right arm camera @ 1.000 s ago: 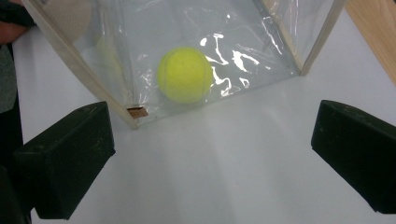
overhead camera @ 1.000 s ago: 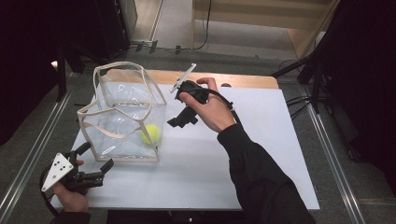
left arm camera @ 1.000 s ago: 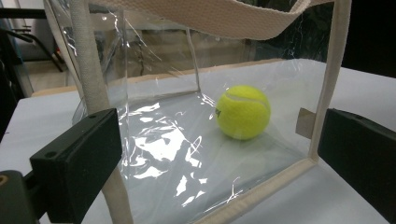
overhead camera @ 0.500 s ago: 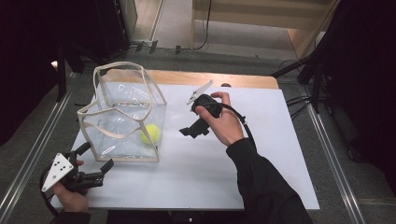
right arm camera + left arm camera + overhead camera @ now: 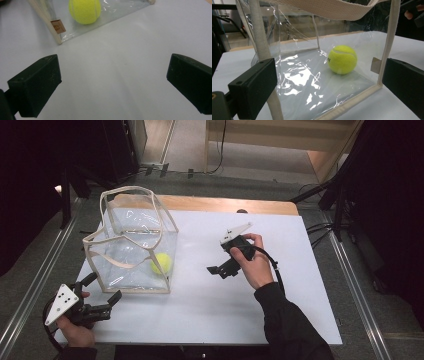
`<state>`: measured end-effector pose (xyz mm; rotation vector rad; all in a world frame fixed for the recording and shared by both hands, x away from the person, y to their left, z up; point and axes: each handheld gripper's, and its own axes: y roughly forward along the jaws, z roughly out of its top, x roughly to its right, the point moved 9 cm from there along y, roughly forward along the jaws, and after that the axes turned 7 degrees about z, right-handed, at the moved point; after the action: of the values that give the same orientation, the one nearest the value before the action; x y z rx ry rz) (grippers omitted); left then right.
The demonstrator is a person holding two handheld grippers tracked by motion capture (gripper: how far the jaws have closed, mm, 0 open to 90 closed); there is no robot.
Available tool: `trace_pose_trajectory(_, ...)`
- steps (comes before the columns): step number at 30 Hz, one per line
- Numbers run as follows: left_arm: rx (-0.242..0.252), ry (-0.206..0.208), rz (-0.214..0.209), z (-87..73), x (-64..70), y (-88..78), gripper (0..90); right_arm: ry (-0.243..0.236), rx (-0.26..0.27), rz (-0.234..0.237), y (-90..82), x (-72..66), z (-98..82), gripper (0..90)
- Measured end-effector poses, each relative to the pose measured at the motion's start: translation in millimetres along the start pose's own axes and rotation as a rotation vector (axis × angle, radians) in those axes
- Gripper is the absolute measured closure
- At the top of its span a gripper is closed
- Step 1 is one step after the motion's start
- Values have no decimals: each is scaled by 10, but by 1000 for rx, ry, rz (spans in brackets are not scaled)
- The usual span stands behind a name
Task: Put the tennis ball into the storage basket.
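Ball (image 5: 161,263) sits inside clear bag (image 5: 131,251), near-right corner, left half of table (image 5: 280,315). Left gripper (image 5: 102,296) at bag's near-left corner, jaws apart. Right gripper (image 5: 218,270) mid-table, jaws apart, empty.

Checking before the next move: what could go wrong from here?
1. The soft clear plastic bag with beige webbing trim already sags; a grip on one edge may collapse or tip it.
2. The yellow tennis ball lies loose inside and could roll out.
3. The left gripper sits at the table's edge.
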<state>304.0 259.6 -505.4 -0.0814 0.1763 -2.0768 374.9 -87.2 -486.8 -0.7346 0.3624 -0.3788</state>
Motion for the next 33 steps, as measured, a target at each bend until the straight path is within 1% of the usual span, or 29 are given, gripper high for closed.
trace_pose_trajectory(2, -2, -1, 2, -1, 1, 1, 0, 5, 22, -9, -25, 15, -66, 0)
trace_pose_trajectory(3, -1, -1, 2, -1, 2, 1, 0, 14, 32, -5, -38, 17, -101, 0)
trace_pose_trajectory(7, -2, -2, 2, -3, 1, 0, 0, 30, 57, -9, -74, 53, -241, 0)
trace_pose_trajectory(12, -3, -2, 5, -4, 2, 3, 0, 53, 105, -31, -157, 111, -407, 0)
trace_pose_trajectory(14, -4, -1, 6, -6, 3, 4, 0, 63, 125, -29, -183, 113, -470, 0)
trace_pose_trajectory(18, -4, -2, 7, -6, -3, 2, 0, 78, 161, -42, -230, 127, -607, 0)
trace_pose_trajectory(23, -10, 7, 11, -13, -7, 1, 0, 83, 197, -65, -301, 147, -773, 0)
trace_pose_trajectory(26, -12, 11, 3, -15, 5, 5, 0, 84, 225, -80, -356, 160, -862, 0)
trace_pose_trajectory(27, -15, 12, 5, -17, 5, 4, 0, 89, 235, -92, -382, 168, -896, 0)
trace_pose_trajectory(33, -17, 15, 8, -19, 4, 4, 0, 100, 280, -116, -493, 181, -1036, 0)
